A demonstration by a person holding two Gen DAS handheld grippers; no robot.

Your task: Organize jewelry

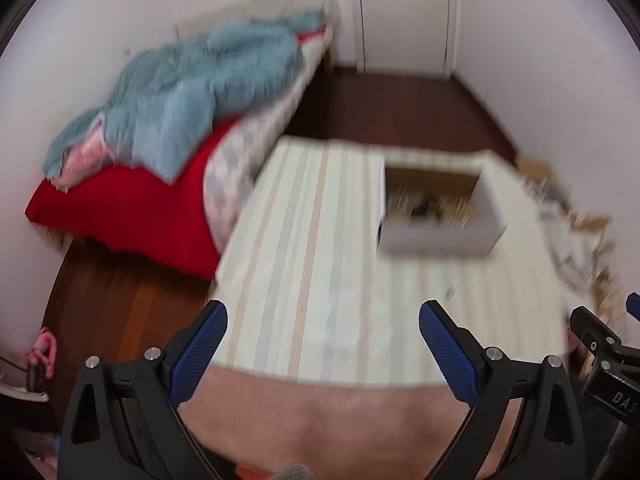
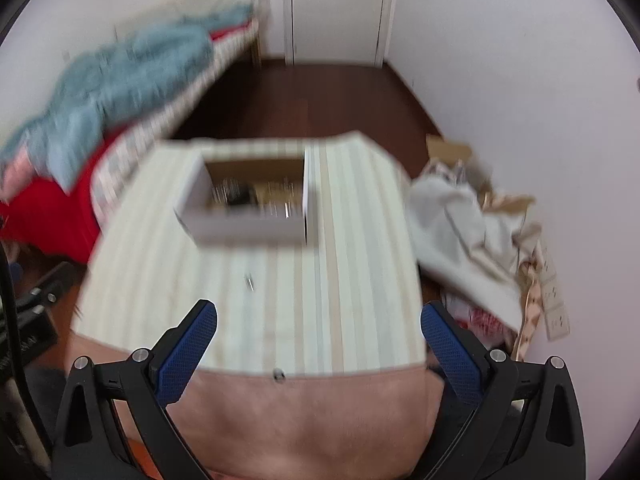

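Observation:
A white open box [image 1: 438,210] with blurred jewelry inside sits on a table with a striped cream cloth [image 1: 320,248]; it also shows in the right wrist view [image 2: 246,204]. A small metal piece [image 2: 249,281] lies on the cloth in front of the box, also faintly visible in the left wrist view [image 1: 451,291]. Another small dark piece [image 2: 279,375] lies at the cloth's near edge. My left gripper [image 1: 323,344] is open and empty above the near edge of the table. My right gripper [image 2: 319,342] is open and empty, also near the front edge. Both views are motion-blurred.
A bed [image 1: 132,200] with a red cover and a blue blanket [image 1: 188,92] stands left of the table. A heap of pale cloth and cardboard [image 2: 472,236] lies on the floor at the right. Dark wood floor [image 2: 320,96] and a white door lie beyond.

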